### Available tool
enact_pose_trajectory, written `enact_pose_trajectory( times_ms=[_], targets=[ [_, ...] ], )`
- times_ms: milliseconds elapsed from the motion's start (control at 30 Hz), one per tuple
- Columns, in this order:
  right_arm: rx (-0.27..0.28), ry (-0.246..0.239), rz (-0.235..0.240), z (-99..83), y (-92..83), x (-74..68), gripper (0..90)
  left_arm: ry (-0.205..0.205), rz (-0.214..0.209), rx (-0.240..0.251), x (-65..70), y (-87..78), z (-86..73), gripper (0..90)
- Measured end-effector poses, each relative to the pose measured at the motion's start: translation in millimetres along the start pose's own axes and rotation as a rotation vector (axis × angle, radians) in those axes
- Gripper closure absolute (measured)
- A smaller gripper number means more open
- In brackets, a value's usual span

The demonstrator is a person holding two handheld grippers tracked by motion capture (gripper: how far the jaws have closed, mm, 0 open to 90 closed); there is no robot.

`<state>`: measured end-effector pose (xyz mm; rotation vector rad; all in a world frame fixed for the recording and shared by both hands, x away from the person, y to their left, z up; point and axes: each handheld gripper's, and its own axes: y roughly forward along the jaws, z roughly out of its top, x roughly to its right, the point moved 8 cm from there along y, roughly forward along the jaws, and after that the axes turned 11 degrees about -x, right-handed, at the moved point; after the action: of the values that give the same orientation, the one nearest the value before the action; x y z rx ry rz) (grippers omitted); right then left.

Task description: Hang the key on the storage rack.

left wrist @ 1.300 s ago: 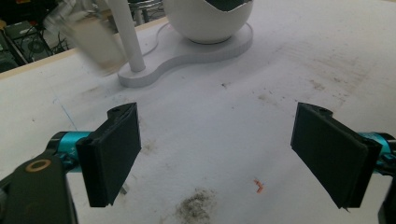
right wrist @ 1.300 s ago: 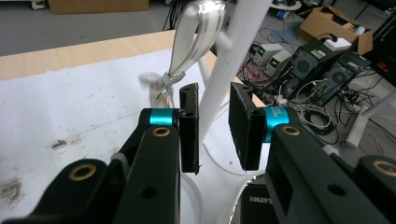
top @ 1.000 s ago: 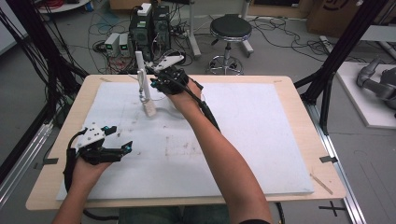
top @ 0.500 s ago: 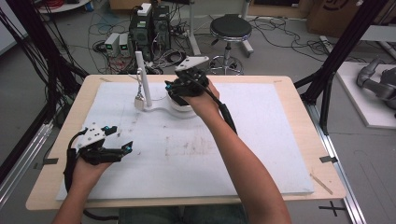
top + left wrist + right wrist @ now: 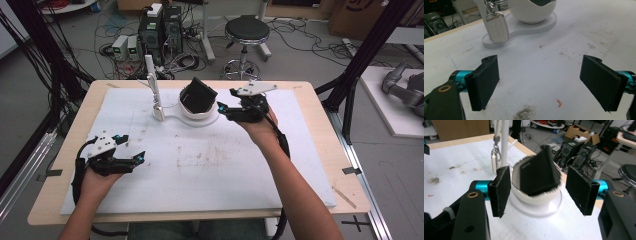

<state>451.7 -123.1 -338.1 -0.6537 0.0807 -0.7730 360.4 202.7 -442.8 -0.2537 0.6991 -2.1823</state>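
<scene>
The right gripper [image 5: 223, 108] had been drawn back right from the bowl [image 5: 200, 114], jaws apart; the black wallet [image 5: 198, 95] was left inside. The left gripper [image 5: 140, 159] lay open, near-left.

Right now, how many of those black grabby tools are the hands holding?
2. The left tool hovers open over the near left of the white mat. The right tool is open farther back, beside the white bowl holding a black wallet.
</scene>
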Motion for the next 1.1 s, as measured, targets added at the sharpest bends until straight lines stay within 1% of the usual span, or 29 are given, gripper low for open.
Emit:
enact_pose_trajectory(
  times_ms=[33,67,233,267,467,567,600,733,833,900,1000,1033,1100],
  targets=[
    [-0.008,0.012,-0.005,-6.1,-3.7,2.7,36.3,-0.002,-0.002,0.002,0.6,1.0,0.7,15.9],
    [-0.004,0.016,-0.015,-10.0,-6.7,5.0,36.1,0.001,-0.003,-0.002,0.9,2.1,1.2,15.9],
    [0.013,0.05,-0.036,-34.2,-22.7,13.2,34.4,0.005,-0.011,0.002,2.8,6.0,4.5,15.9],
    [0.021,0.053,-0.047,-37.7,-25.3,15.3,33.4,0.006,-0.012,0.003,2.9,6.6,4.8,15.9],
    [0.035,0.102,-0.062,-64.3,-36.3,16.8,30.5,0.008,-0.015,0.008,3.0,8.2,6.7,15.9],
    [0.031,0.116,-0.071,-79.4,-38.5,17.6,29.1,0.008,-0.017,0.007,3.0,9.0,6.6,16.0],
    [0.03,0.119,-0.082,-84.2,-38.8,19.3,28.0,0.008,-0.018,0.007,3.1,9.3,6.5,15.9],
    [0.019,0.156,-0.085,-102.2,-37.7,20.9,24.6,0.009,-0.02,0.01,4.8,10.1,7.0,15.9],
    [0.003,0.173,-0.084,-113.7,-33.9,21.2,21.3,0.011,-0.022,0.008,5.4,11.2,7.1,15.9],
    [-0.015,0.184,-0.073,-122.3,-29.6,18.2,21.3,0.014,-0.024,0.008,5.8,12.0,8.1,15.9],
    [-0.057,0.181,-0.057,-135.0,-21.0,15.3,21.3,0.015,-0.028,0.012,7.4,12.5,10.1,15.9],
    [-0.078,0.194,-0.051,-138.0,-18.5,15.5,21.0,0.016,-0.029,0.014,7.9,12.6,10.3,15.9],
    [-0.088,0.205,-0.05,-141.0,-16.8,17.0,20.8,0.019,-0.034,0.011,9.7,13.3,10.0,15.9]
  ],
)
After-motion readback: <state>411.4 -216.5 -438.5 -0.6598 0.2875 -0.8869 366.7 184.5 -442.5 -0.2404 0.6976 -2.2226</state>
